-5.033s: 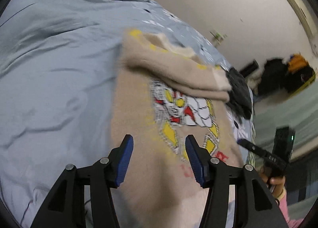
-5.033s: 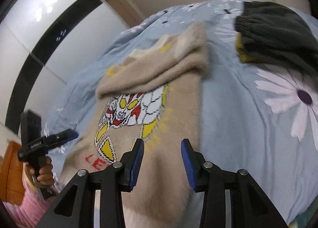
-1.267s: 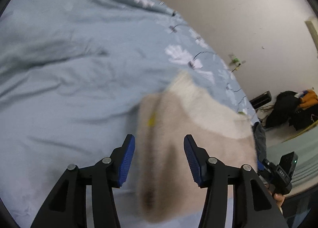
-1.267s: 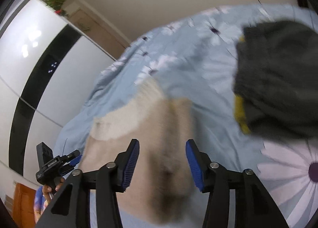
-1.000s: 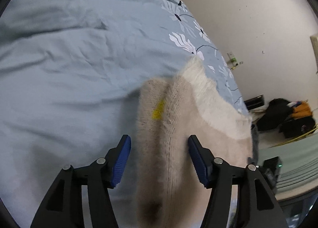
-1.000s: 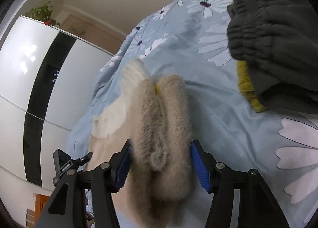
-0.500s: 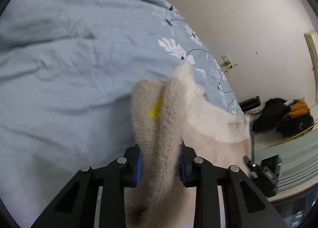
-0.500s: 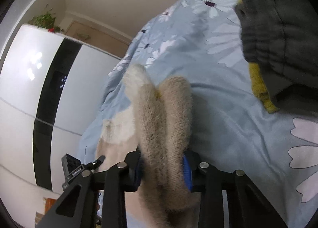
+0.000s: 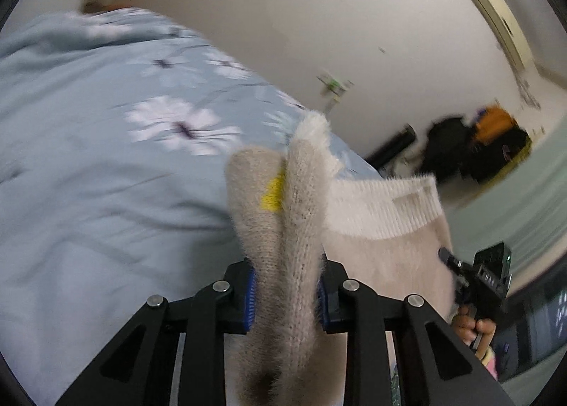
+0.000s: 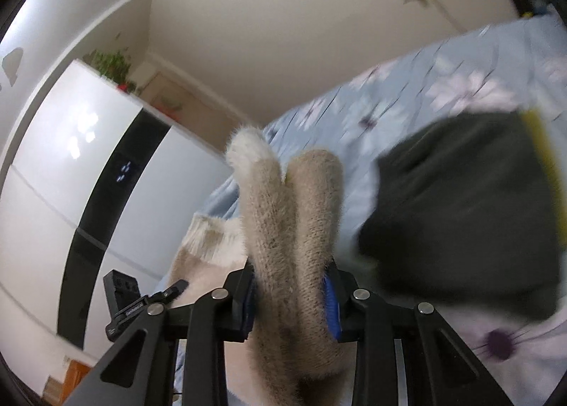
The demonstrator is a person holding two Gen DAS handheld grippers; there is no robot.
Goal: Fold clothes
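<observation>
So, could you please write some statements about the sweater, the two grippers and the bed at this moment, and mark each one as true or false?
1. The left gripper is shut on the beige sweater. True.
2. The right gripper is open and holds nothing. False: it is also shut on a bunched fold of the sweater.
3. A dark garment lies on the floral bedspread, to the right of the sweater in the right wrist view. True.
4. The bedspread is plain red. False: it is light blue with white flowers.
5. The sweater has a white ribbed band. True.
</observation>
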